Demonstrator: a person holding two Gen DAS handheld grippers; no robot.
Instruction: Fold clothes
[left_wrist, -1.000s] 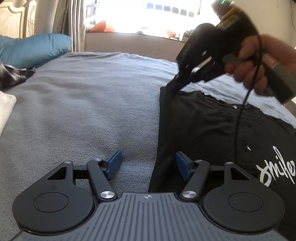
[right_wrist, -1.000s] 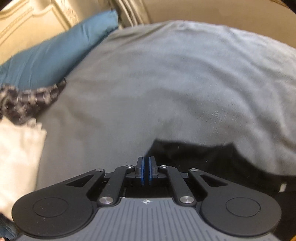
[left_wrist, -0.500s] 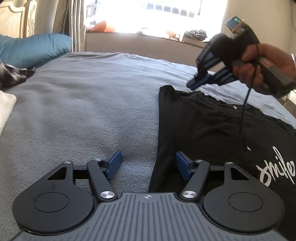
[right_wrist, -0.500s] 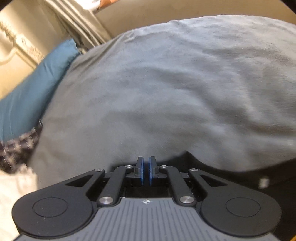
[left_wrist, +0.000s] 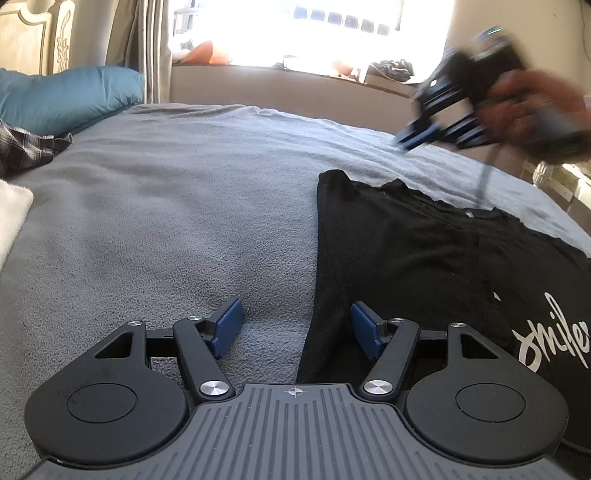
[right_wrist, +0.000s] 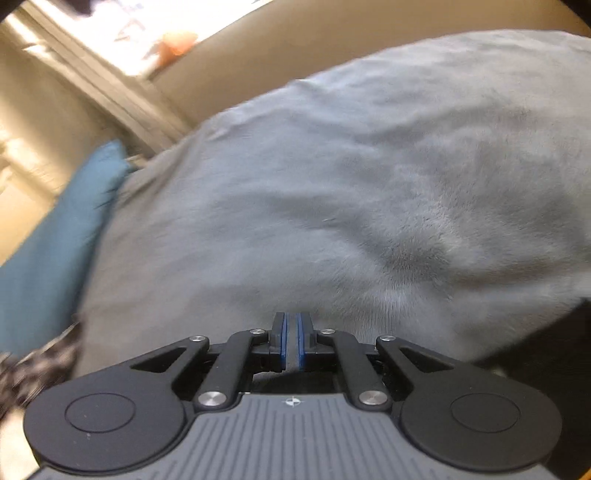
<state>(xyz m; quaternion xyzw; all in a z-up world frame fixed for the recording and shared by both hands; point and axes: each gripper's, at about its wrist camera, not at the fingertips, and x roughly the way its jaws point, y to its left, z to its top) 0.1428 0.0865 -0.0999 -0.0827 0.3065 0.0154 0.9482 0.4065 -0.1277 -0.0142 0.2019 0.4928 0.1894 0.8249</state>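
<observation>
A black T-shirt (left_wrist: 424, 251) with white lettering lies flat on the grey blanket (left_wrist: 166, 206), its left edge folded straight. My left gripper (left_wrist: 295, 328) is open and low over the bed, with the shirt's left edge between its blue pads (left_wrist: 364, 328). My right gripper (left_wrist: 417, 134), held by a hand, hovers blurred above the bed beyond the shirt's far corner. In the right wrist view the right gripper (right_wrist: 291, 332) is shut with nothing between its pads, and only a dark strip of the T-shirt (right_wrist: 546, 339) shows at the right edge.
A teal pillow (left_wrist: 66, 96) lies at the head of the bed on the far left. A plaid garment (left_wrist: 22, 147) and a white cloth (left_wrist: 11, 210) lie below it. A beige ledge (left_wrist: 277, 88) runs under the bright window.
The right gripper has left the shirt's far corner, lifting and swinging away to the right. The corner now lies flat. The left gripper has not moved.
</observation>
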